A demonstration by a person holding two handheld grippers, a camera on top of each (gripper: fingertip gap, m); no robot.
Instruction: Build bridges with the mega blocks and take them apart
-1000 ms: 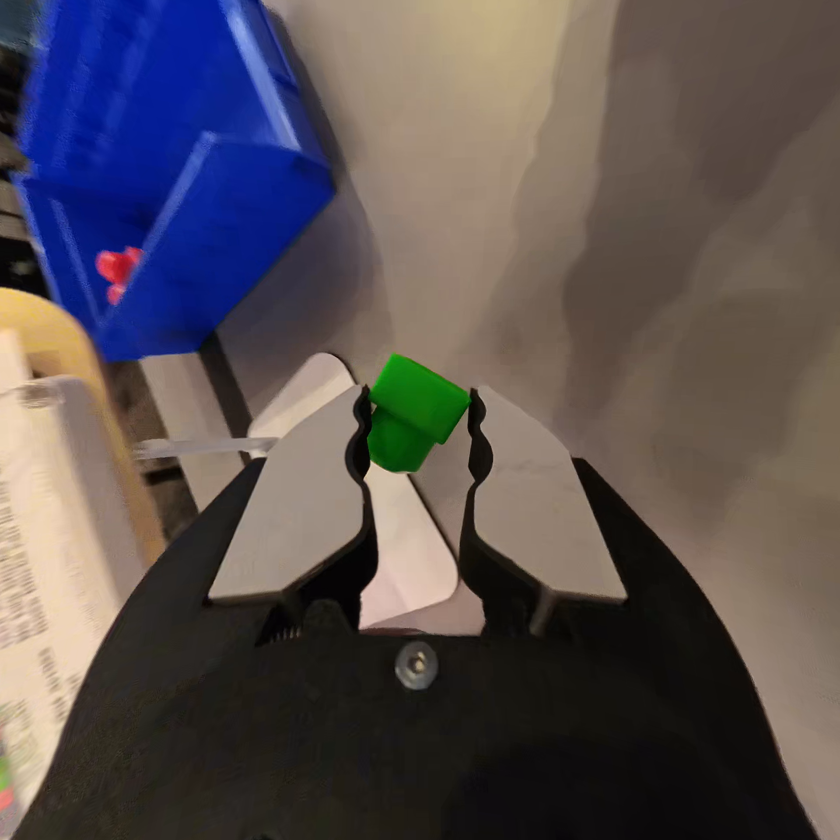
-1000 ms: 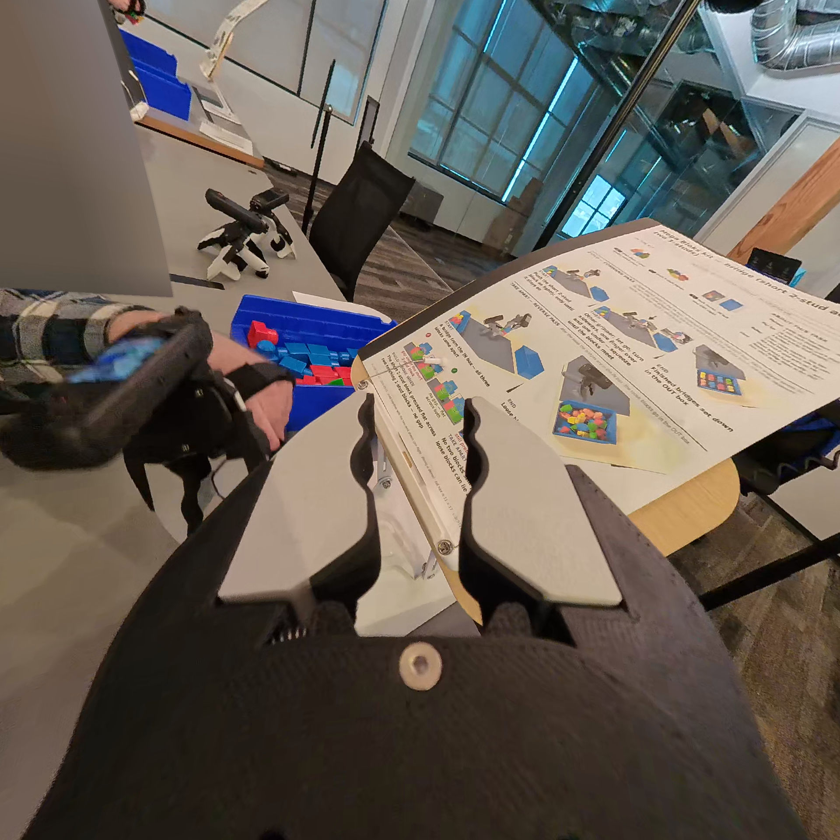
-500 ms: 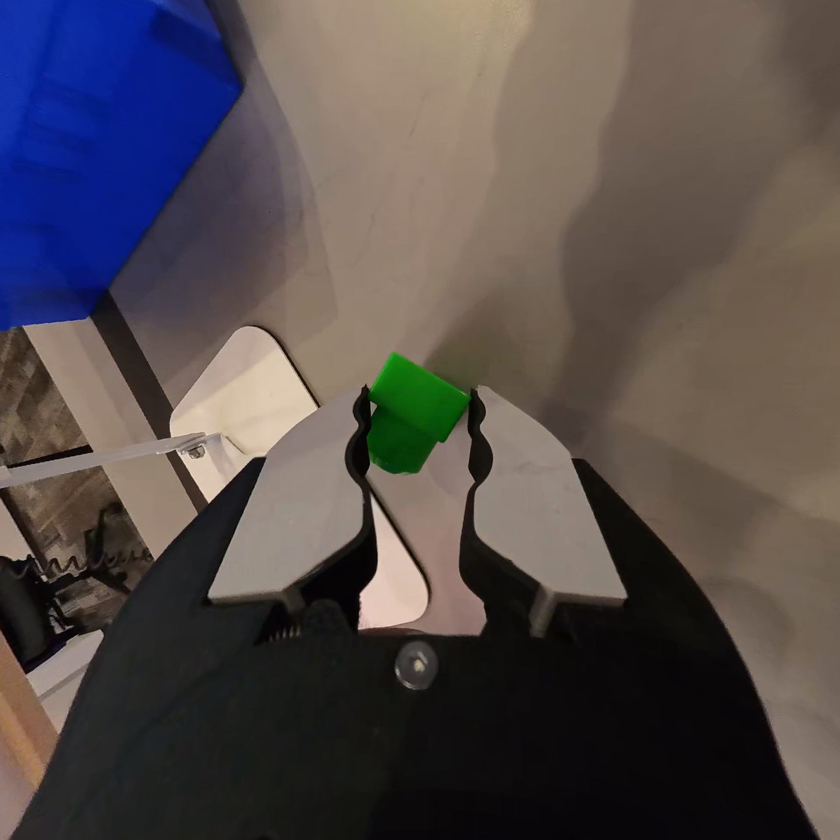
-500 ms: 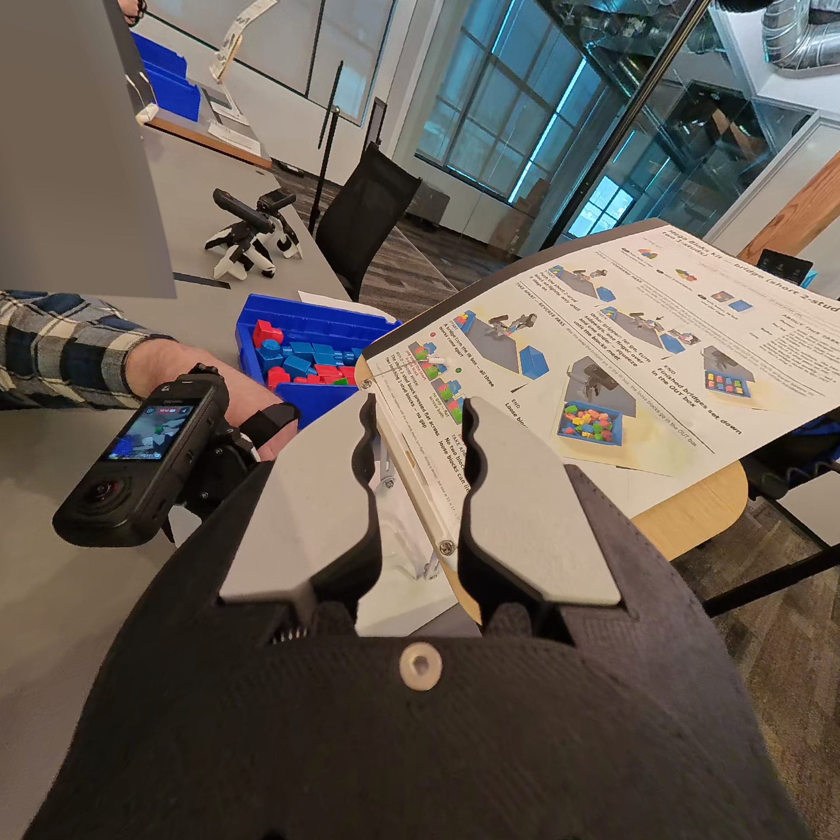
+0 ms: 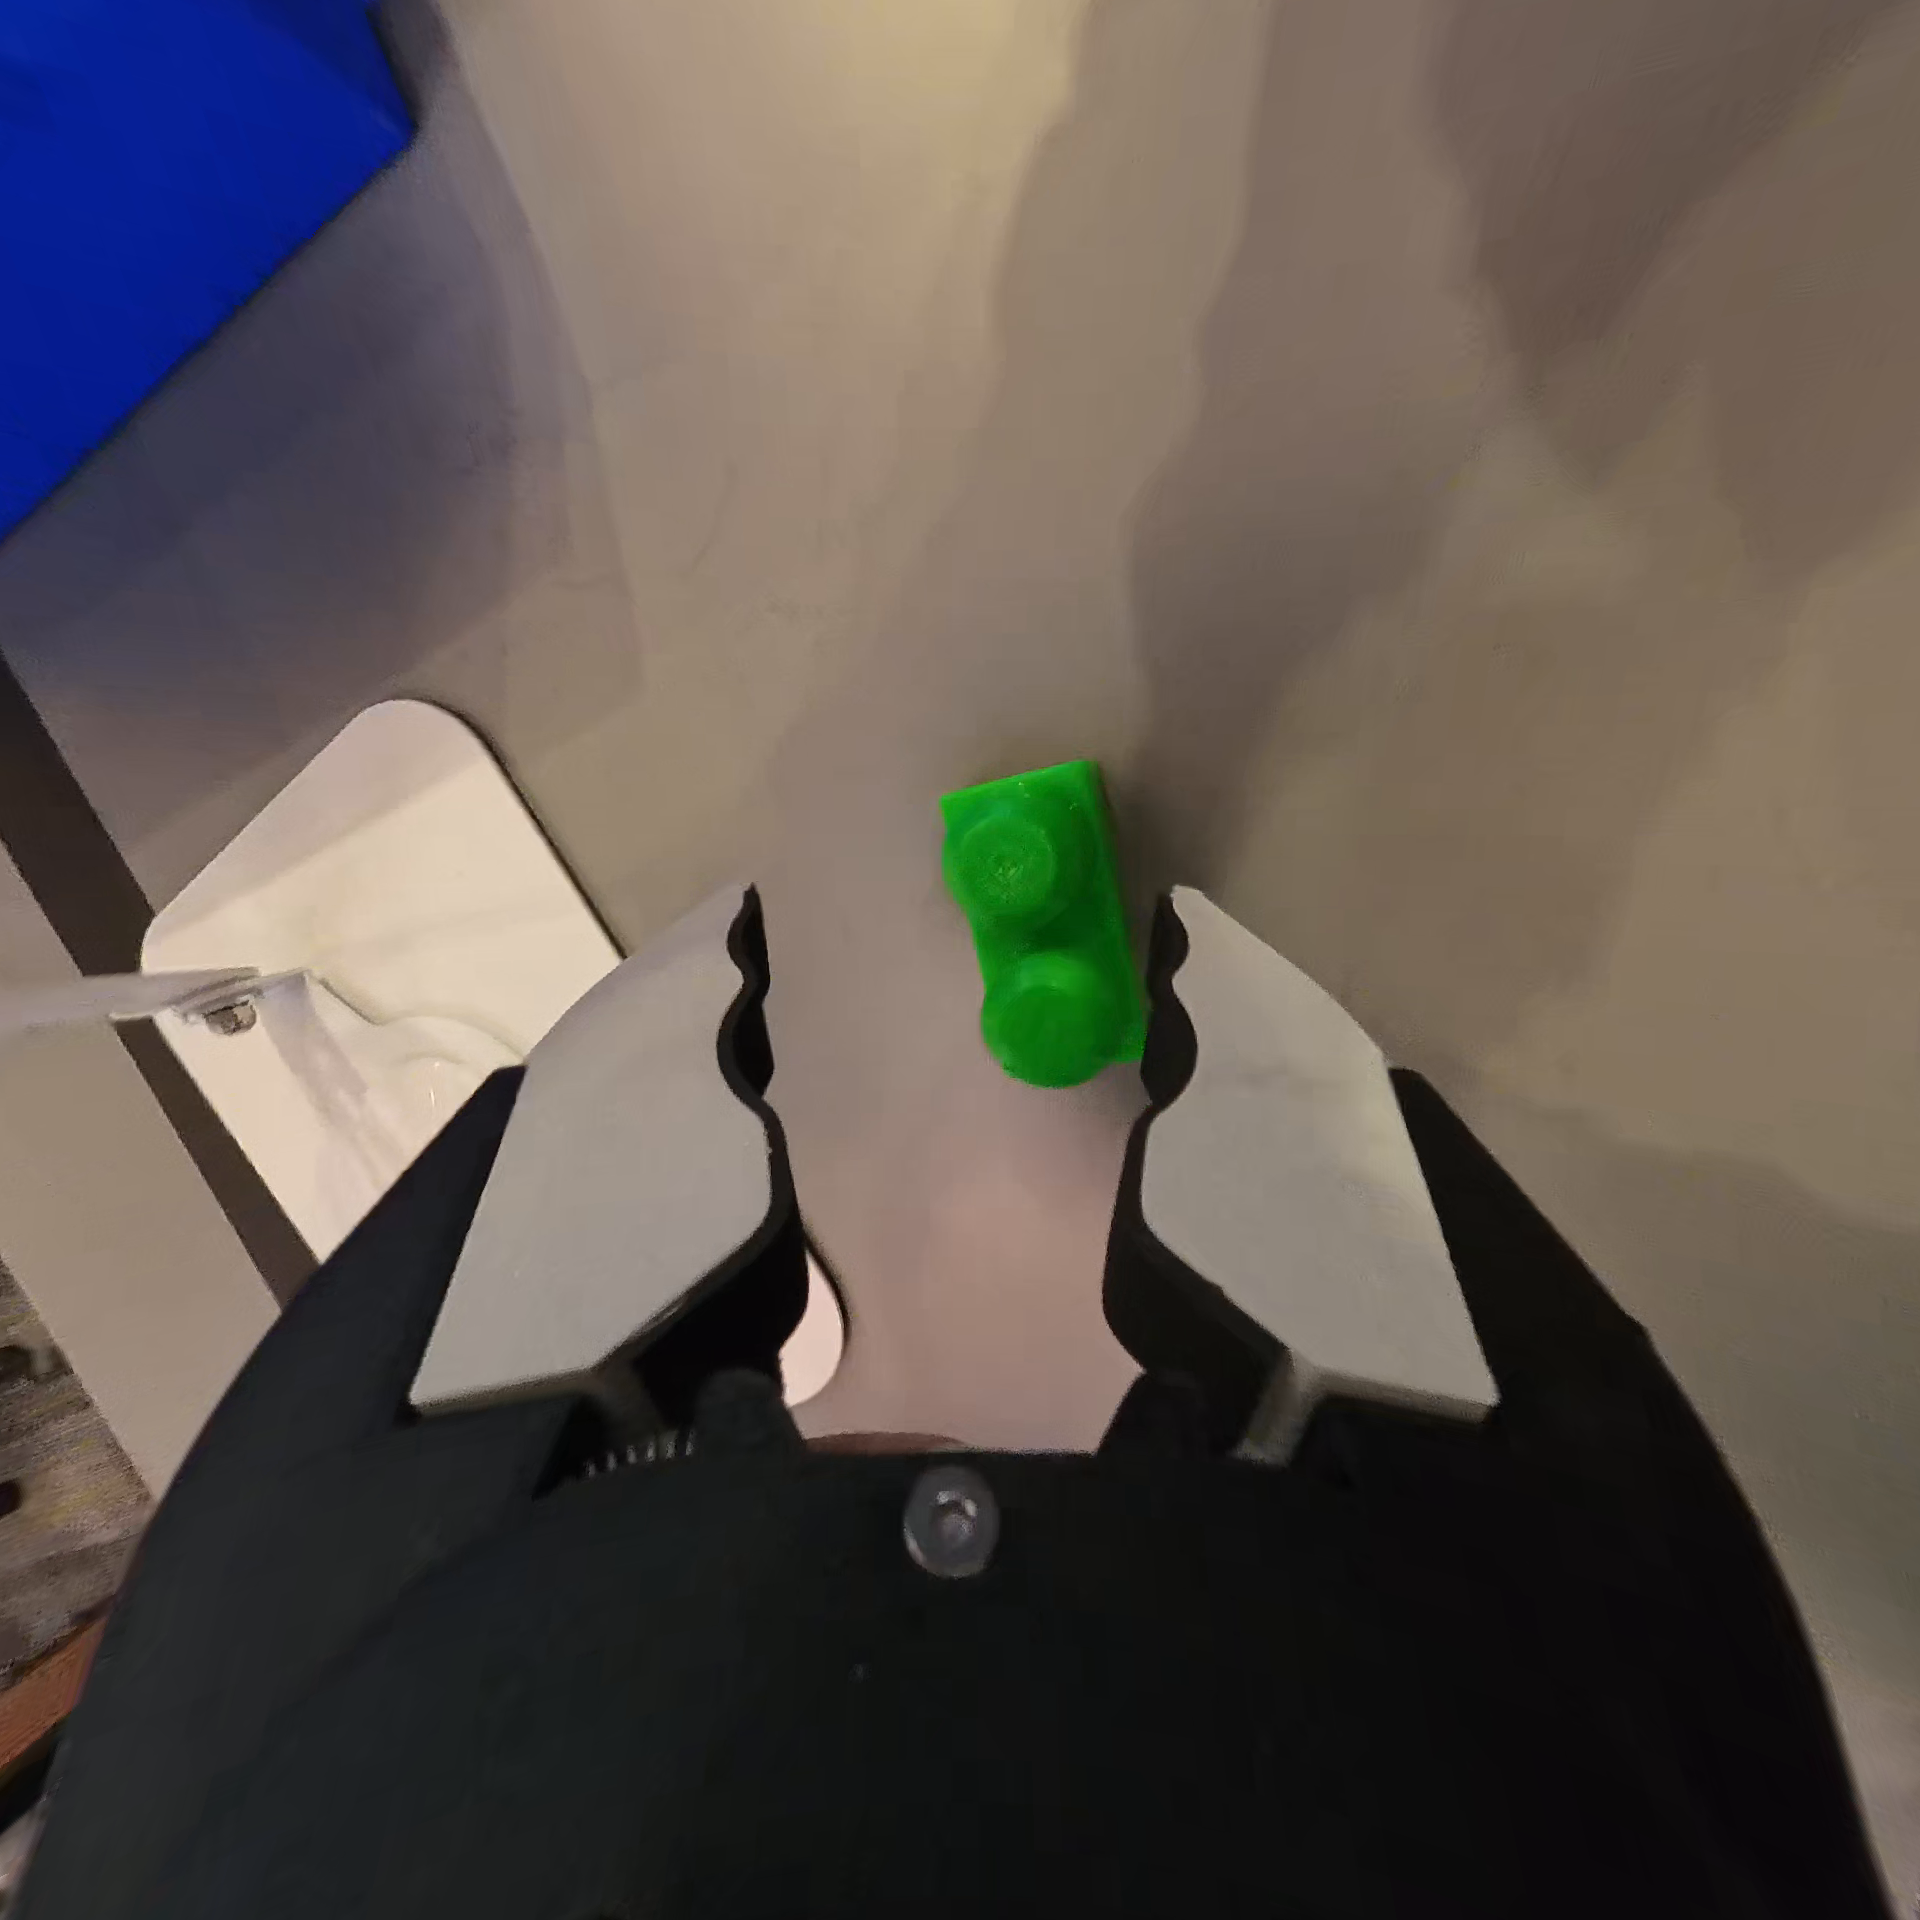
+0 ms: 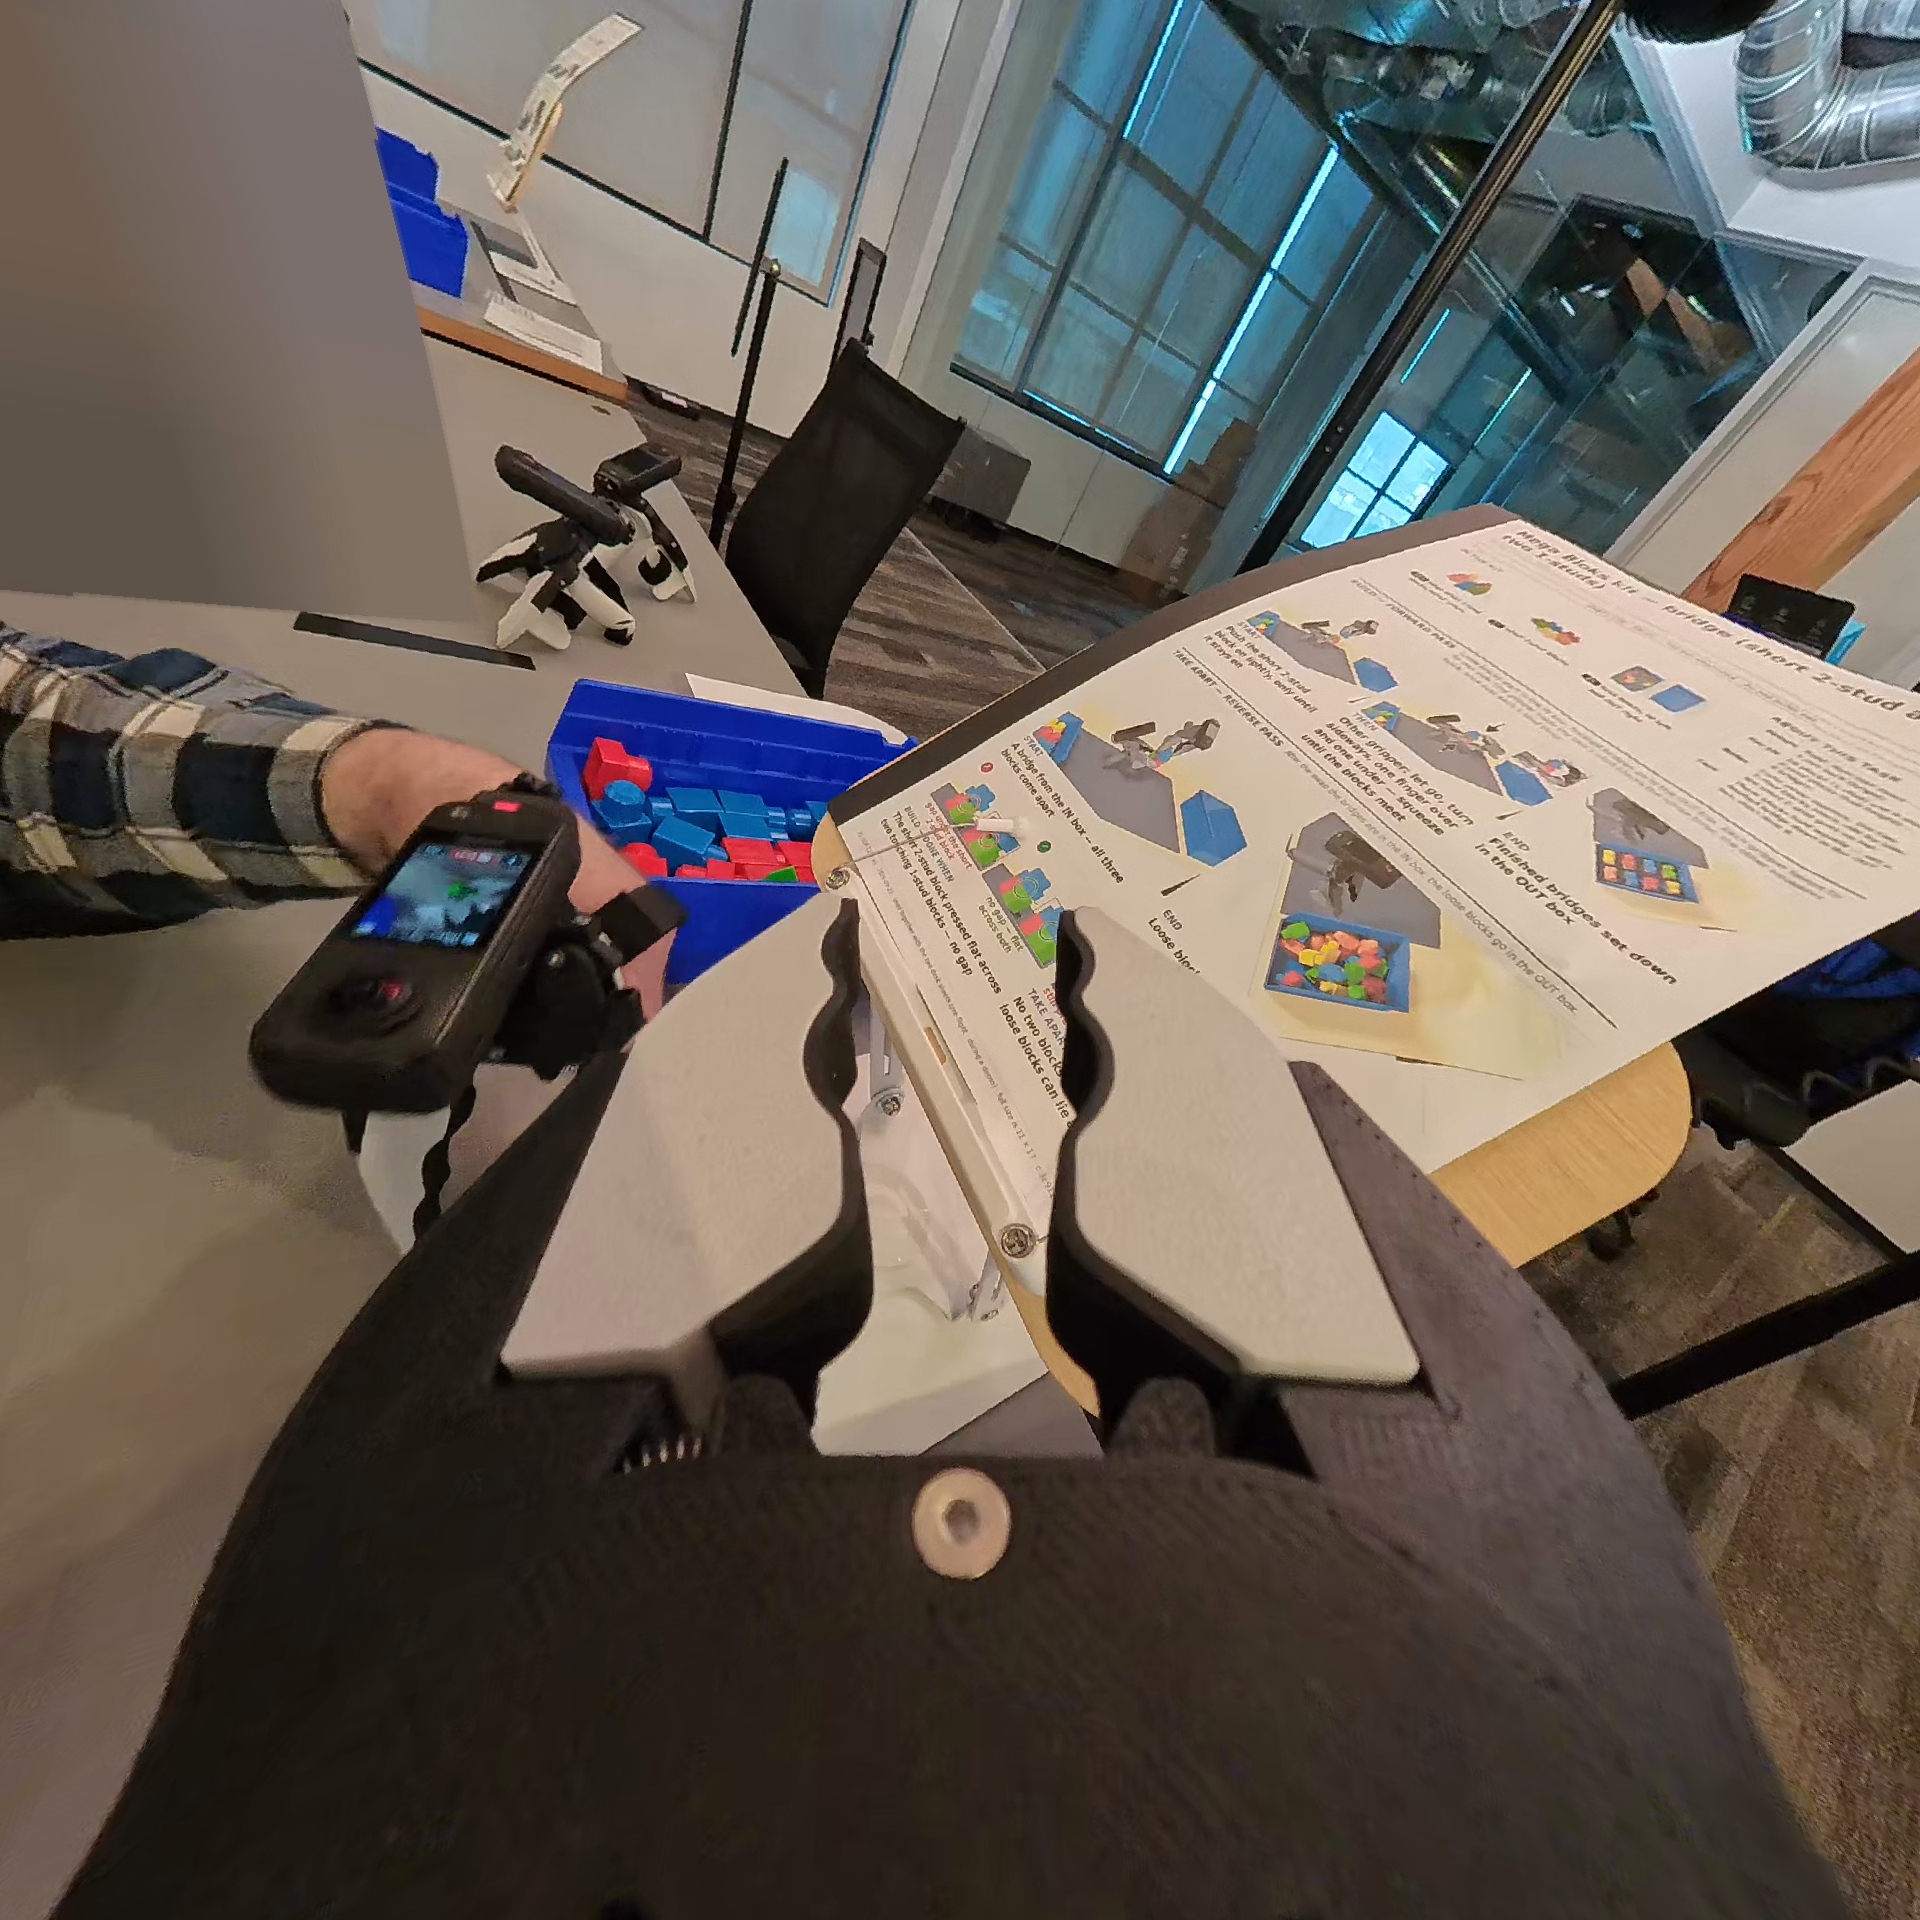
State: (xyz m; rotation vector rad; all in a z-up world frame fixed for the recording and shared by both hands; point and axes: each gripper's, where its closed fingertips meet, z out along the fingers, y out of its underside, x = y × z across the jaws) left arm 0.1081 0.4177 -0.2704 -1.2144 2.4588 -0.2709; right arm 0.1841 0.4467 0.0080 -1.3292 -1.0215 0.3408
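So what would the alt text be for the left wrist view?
A green two-stud block lies on a grey table between the open jaws of the left gripper, nearer its right-hand finger. A blue bin shows at upper left.

Two hand-held grippers, both with jaws apart.
The left gripper [image 5: 961, 997] fills the lower frame, jaws spread wide, pads pressing nothing. The right gripper [image 6: 956, 997] has its jaws narrowly parted; a plaid-sleeved hand [image 6: 613, 883] at left grips the other tool.

Black office chair [image 6: 842, 499], instruction sheet [image 6: 1455, 831]
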